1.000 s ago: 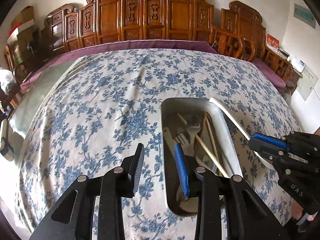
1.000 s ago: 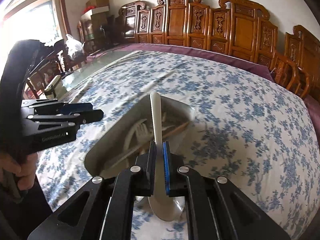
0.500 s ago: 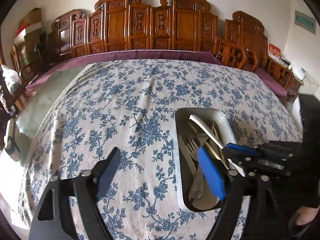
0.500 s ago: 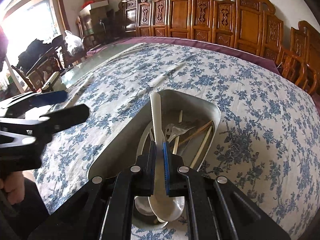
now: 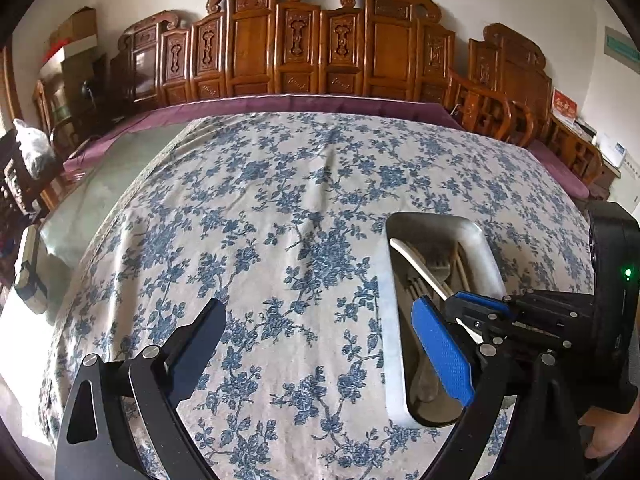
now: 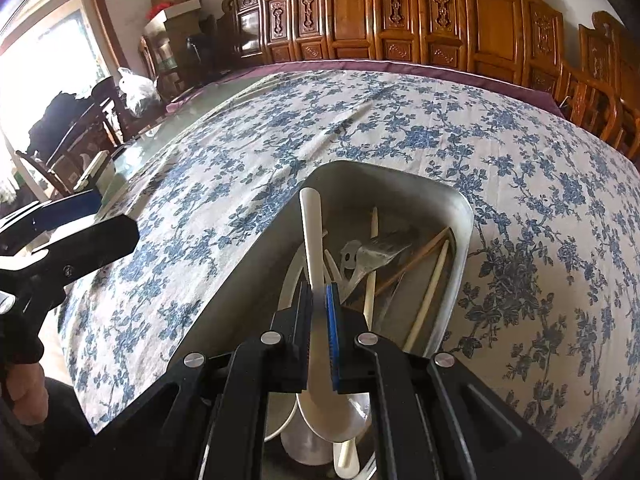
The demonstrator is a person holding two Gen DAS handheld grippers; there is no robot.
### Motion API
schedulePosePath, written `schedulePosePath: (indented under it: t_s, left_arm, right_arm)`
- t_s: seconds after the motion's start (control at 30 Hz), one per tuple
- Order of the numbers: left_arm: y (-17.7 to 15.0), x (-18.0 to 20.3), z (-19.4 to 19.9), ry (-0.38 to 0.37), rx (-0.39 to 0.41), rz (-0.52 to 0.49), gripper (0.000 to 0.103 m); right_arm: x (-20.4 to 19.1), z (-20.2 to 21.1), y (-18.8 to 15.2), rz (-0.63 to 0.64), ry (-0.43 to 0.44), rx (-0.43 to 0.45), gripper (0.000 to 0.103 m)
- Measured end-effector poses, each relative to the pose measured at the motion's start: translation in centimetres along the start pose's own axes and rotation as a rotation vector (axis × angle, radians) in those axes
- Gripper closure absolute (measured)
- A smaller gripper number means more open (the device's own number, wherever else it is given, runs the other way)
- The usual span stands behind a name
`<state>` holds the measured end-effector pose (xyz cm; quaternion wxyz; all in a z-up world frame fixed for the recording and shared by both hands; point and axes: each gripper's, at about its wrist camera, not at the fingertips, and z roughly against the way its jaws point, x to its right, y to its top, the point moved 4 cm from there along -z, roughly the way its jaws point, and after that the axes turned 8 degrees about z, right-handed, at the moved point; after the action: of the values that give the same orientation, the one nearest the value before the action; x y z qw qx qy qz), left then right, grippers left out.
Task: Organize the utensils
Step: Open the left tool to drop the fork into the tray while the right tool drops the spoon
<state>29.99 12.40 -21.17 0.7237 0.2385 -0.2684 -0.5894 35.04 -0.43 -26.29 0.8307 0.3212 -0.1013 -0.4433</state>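
A metal tray (image 6: 460, 208) lies on the blue-flowered tablecloth and holds a fork (image 6: 380, 248), chopsticks (image 6: 432, 280) and white spoons. My right gripper (image 6: 319, 292) is shut on the handle of a white spoon (image 6: 311, 232), which hangs over the tray's near end with its bowl towards me. In the left wrist view the tray (image 5: 390, 320) sits at the right, with the right gripper (image 5: 468, 300) above it. My left gripper (image 5: 318, 306) hovers over the cloth just left of the tray. Its jaws are opening wide with nothing between them.
Carved wooden chairs (image 5: 304, 48) line the table's far side behind a purple cloth edge (image 5: 280, 104). Bare glass tabletop (image 5: 100, 200) shows at the left with a small box (image 5: 28, 272) near its edge. A person's hand (image 6: 24, 388) holds the left gripper (image 6: 112, 216).
The left jaws have spread from narrow to wide and the gripper has drifted left, off the tray. The right gripper has carried the white spoon down and forward over the tray.
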Motion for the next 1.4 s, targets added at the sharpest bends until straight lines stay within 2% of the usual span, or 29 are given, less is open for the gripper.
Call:
schedulePosePath:
  t_s: [0.1,0.4,0.77,1.1,1.13,1.23,1.3,1.37,1.4]
  left_arm:
    - [-0.2,-0.2,-0.5,0.007,-0.010,0.000,0.012]
    - [-0.9,-0.5,-1.6,0.021,-0.040,-0.002,0.012]
    - [-1.1,-0.4,-1.9,0.023,-0.048,-0.005,0.012]
    - [-1.5,0.4,-1.8,0.013,-0.047,-0.017,0.012]
    - [-1.6,0.6,-1.7,0.011,-0.046,-0.019,0.012]
    - [-1.8,1.5,-1.2,0.000,-0.038,-0.029,0.012]
    - [-1.8,2.2,-0.9,-0.008,-0.037,-0.034,0.012]
    - [-2.0,3.2,-0.3,-0.017,-0.029,-0.049,0.012]
    - [-2.1,3.7,0.1,-0.021,-0.025,-0.057,0.012]
  right_arm:
    - [0.6,-0.4,0.2,-0.018,-0.026,0.001,0.094]
    - [2.0,-0.7,0.5,-0.098,0.012,0.009,0.094]
    - [-0.1,1.0,1.7,-0.068,0.097,0.073,0.094]
    - [1.7,3.6,0.4,0.003,-0.036,0.108,0.094]
    - [2.1,4.2,0.1,0.002,-0.052,0.115,0.093]
    - [3.2,5.6,-0.8,-0.010,-0.083,0.135,0.068]
    - [4.0,6.9,-1.5,-0.029,-0.101,0.146,0.060]
    - [4.8,8.2,-2.4,-0.048,-0.126,0.155,0.043]
    - [5.0,8.8,-2.8,-0.055,-0.136,0.159,0.040]
